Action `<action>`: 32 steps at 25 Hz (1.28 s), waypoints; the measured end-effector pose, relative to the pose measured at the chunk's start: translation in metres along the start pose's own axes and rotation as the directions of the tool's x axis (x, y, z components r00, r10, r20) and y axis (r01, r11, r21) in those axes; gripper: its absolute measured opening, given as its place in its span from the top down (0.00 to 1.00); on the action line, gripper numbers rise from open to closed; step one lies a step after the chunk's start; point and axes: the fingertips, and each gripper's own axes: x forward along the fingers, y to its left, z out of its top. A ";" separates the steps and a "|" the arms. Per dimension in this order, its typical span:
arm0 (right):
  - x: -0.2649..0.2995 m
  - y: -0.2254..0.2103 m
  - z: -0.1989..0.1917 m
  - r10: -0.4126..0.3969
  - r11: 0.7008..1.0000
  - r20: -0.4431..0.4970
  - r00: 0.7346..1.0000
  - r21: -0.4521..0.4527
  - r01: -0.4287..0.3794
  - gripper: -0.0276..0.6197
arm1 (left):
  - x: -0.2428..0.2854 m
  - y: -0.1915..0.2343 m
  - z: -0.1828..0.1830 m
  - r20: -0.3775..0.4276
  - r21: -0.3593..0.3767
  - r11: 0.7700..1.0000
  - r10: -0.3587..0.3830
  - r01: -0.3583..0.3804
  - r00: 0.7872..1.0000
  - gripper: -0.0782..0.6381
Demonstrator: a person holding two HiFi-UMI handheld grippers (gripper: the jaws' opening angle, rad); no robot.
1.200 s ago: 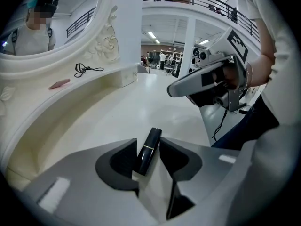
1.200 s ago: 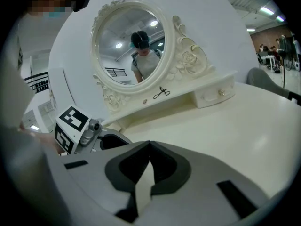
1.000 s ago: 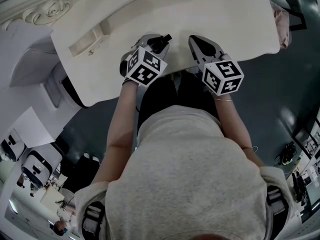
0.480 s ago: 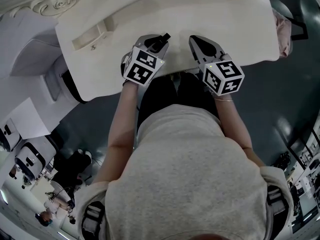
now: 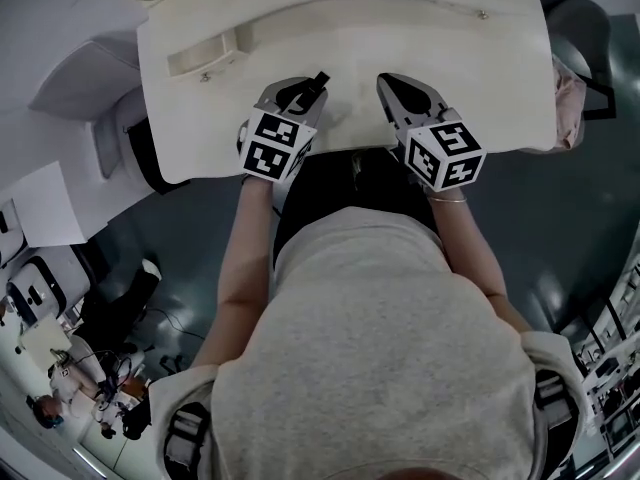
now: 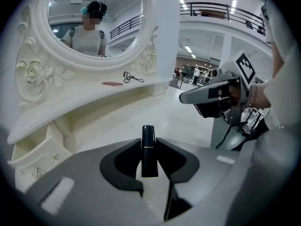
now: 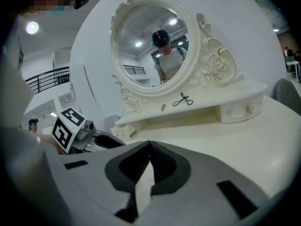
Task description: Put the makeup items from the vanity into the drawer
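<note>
My left gripper (image 5: 312,89) is shut on a black lipstick tube (image 6: 148,149), which stands upright between the jaws with its cap poking out past the tips (image 5: 320,77). It hovers over the near part of the white vanity top (image 5: 480,78). To its right, my right gripper (image 5: 388,80) is shut with nothing in it, its tips meeting (image 7: 149,145). A small drawer (image 5: 203,55) stands pulled out at the vanity's left end. On the shelf under the mirror lie a pink stick (image 6: 112,83) and a black eyelash curler (image 6: 132,76).
An oval mirror (image 7: 151,46) in an ornate white frame rises behind the shelf. A second small drawer with a knob (image 7: 248,109) sits shut at the shelf's right end. The vanity's front edge is just beneath my wrists.
The head view has shifted, so the vanity and its open drawer now sit lower and further right. Both grippers keep nearly the same place over the top, and the lipstick stays gripped.
</note>
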 end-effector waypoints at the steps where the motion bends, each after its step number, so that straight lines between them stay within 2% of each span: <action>1: 0.002 0.003 0.001 0.011 1.000 -0.004 1.000 -0.007 -0.011 0.95 | -0.003 0.003 0.000 0.009 -0.015 1.000 0.014 -0.014 1.000 0.74; 6: 0.013 0.020 0.004 0.050 0.998 -0.021 0.999 -0.032 -0.051 0.95 | -0.022 0.021 0.005 0.083 -0.093 0.993 0.075 -0.067 0.994 0.74; 11: 0.033 0.038 0.011 0.071 0.996 -0.020 0.997 -0.047 -0.072 0.95 | -0.050 0.045 0.011 0.176 -0.142 0.982 0.147 -0.123 0.973 0.74; 18: 0.074 0.071 0.026 0.112 0.990 -0.018 0.993 -0.085 -0.114 0.95 | -0.084 0.092 0.001 0.196 -0.227 0.967 0.161 -0.115 0.967 0.74; 25: 0.103 0.091 0.043 0.127 0.986 -0.004 0.992 -0.108 -0.127 0.95 | -0.107 0.140 0.002 0.221 -0.231 0.959 0.216 -0.164 0.951 0.74; 29: 0.117 0.099 0.048 0.138 0.984 -0.002 0.990 -0.114 -0.137 0.95 | -0.111 0.163 0.005 0.219 -0.195 0.963 0.230 -0.188 0.948 0.74; 32: 0.125 0.101 0.051 0.131 0.984 -0.002 0.991 -0.122 -0.130 0.95 | -0.113 0.178 0.006 0.218 -0.139 0.964 0.253 -0.227 0.942 0.74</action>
